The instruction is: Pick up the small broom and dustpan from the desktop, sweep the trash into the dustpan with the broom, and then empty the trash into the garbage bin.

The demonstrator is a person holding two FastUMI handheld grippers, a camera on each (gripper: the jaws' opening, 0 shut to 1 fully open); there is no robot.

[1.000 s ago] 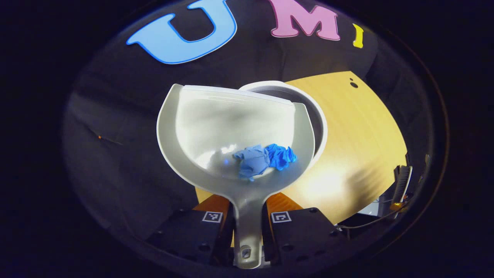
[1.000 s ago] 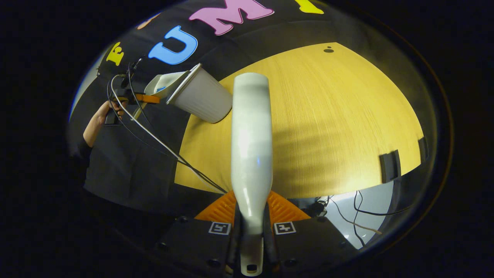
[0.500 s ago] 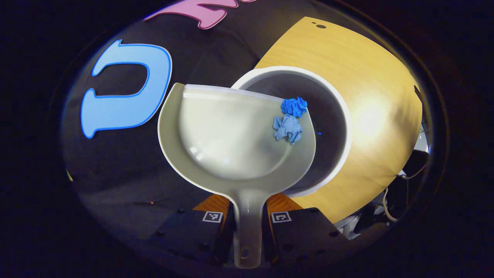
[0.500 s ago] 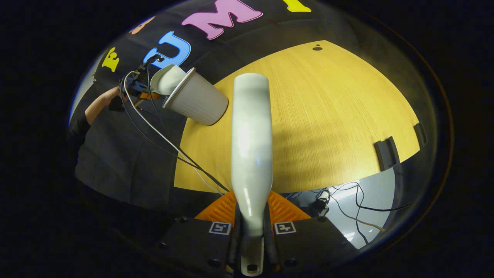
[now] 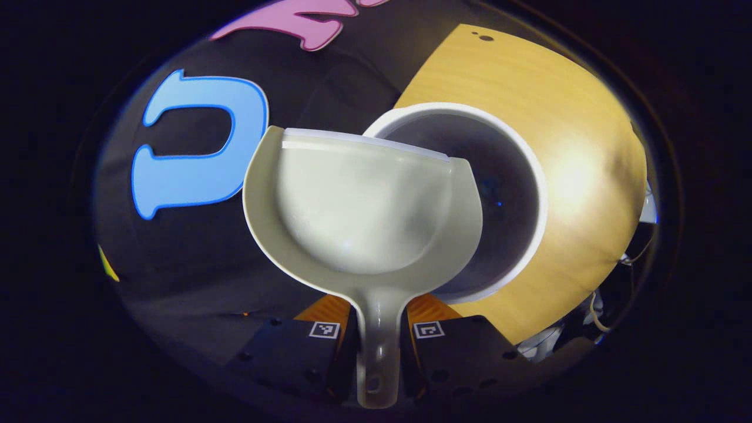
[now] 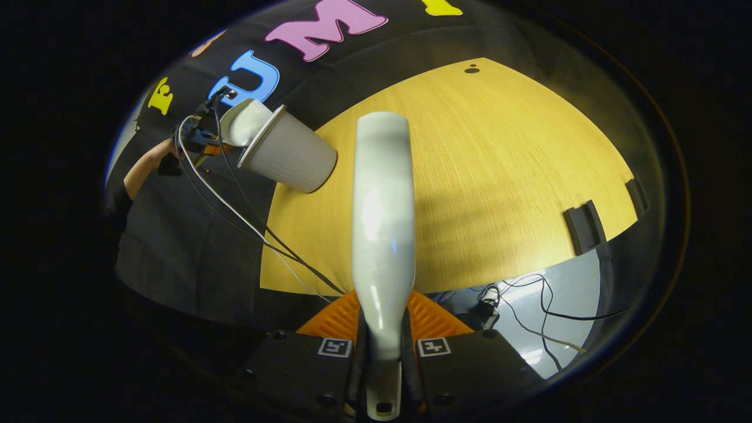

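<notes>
In the left gripper view my left gripper (image 5: 377,343) is shut on the handle of the pale grey dustpan (image 5: 358,211). The pan's bowl is bare and tilted, its right edge over the mouth of the white garbage bin (image 5: 531,176). The bin's inside is dark, with a faint blue speck deep down. In the right gripper view my right gripper (image 6: 382,358) is shut on the white broom (image 6: 382,205), whose back points forward over the wooden desktop (image 6: 499,176). Far off at upper left stands the bin (image 6: 291,154) with the dustpan (image 6: 244,120) tipped at its rim, held by the left gripper (image 6: 197,138) and a hand.
Cables (image 6: 235,211) run from the left gripper down across the black cloth. Two dark clips (image 6: 578,226) sit on the desktop's right edge. Past that edge lies a grey floor (image 6: 552,317) with loose cables. A small dark hole (image 6: 472,70) marks the desktop's far end.
The two blue crumpled scraps slid from the pan's bowl to its right edge and then dropped into the bin; the pan is now bare. The broom has hardly moved.
</notes>
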